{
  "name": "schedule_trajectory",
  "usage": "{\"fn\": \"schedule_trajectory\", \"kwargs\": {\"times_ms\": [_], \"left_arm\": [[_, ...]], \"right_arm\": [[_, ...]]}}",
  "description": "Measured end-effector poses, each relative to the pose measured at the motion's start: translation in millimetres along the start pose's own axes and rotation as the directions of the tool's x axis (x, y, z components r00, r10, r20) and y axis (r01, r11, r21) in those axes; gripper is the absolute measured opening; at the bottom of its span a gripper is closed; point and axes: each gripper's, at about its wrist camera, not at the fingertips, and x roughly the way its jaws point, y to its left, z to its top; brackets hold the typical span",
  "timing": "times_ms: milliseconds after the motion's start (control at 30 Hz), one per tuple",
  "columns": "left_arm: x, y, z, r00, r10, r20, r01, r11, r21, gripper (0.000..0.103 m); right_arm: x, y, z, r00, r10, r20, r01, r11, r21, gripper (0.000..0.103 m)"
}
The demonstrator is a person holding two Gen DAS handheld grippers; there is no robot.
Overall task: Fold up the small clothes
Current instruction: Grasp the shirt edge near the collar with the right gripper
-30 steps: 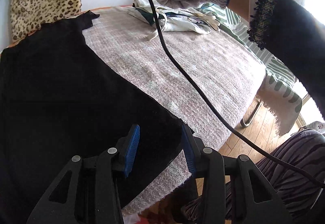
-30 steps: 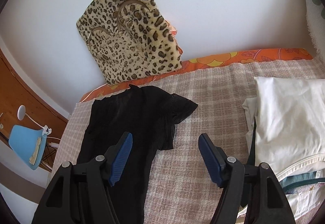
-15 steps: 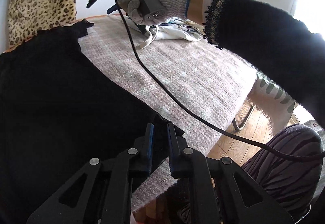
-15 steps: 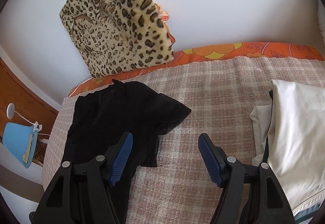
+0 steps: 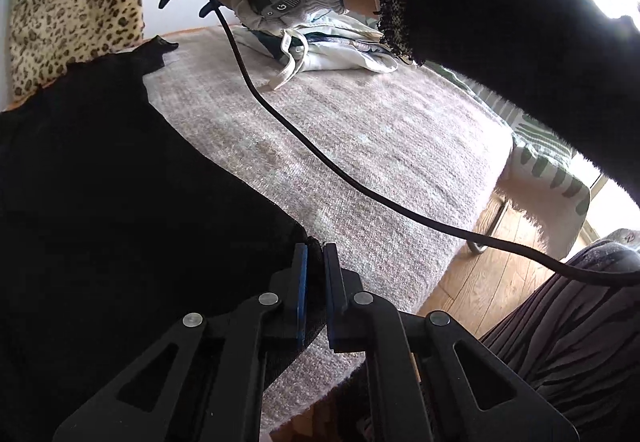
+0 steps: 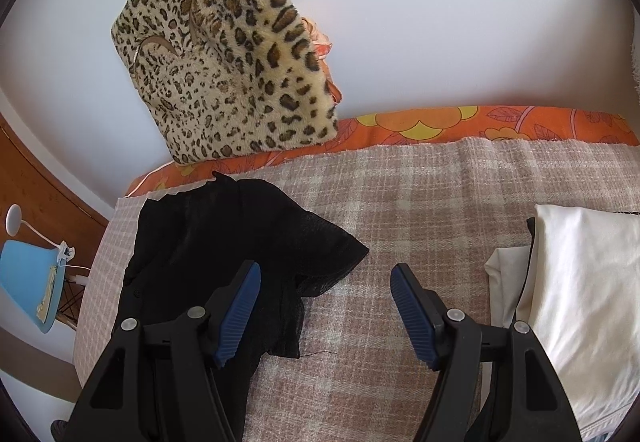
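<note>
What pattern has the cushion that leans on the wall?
Leopard spots, brown and black on tan; the cushion shows best in the right wrist view.

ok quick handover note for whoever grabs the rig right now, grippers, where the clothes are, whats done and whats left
Left gripper: jaws have just closed, now shut on the near corner of the black top.
Right gripper: open and empty, above the blanket, the black top's sleeve edge lying between its fingers.
The black top lies spread flat on the blanket, no fold made yet. A pile of white clothes sits to the right.
Left to do: probably grip the sleeve side with the right gripper, fold the top, then take on the pile.
</note>
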Motion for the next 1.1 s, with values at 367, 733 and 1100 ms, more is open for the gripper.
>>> {"fn": "schedule_trajectory", "kwargs": {"times_ms": [367, 733, 1100], "left_arm": [[-10, 14, 0, 0.997, -0.062, 0.039, 0.066, 0.990, -0.121, 0.004], [-16, 32, -2, 0.992, -0.086, 0.092, 0.103, 0.973, -0.205, 0.004], [-28, 48, -15, 0.986, -0.095, 0.134, 0.131, 0.947, -0.292, 0.003]], "right_arm": [[68, -15, 11, 0.998, -0.053, -0.042, 0.057, 0.994, 0.098, 0.067], [83, 17, 14, 0.996, -0.086, -0.028, 0.086, 0.996, -0.002, 0.007], [60, 58, 30, 0.990, -0.137, 0.021, 0.138, 0.988, -0.067, 0.002]]}}
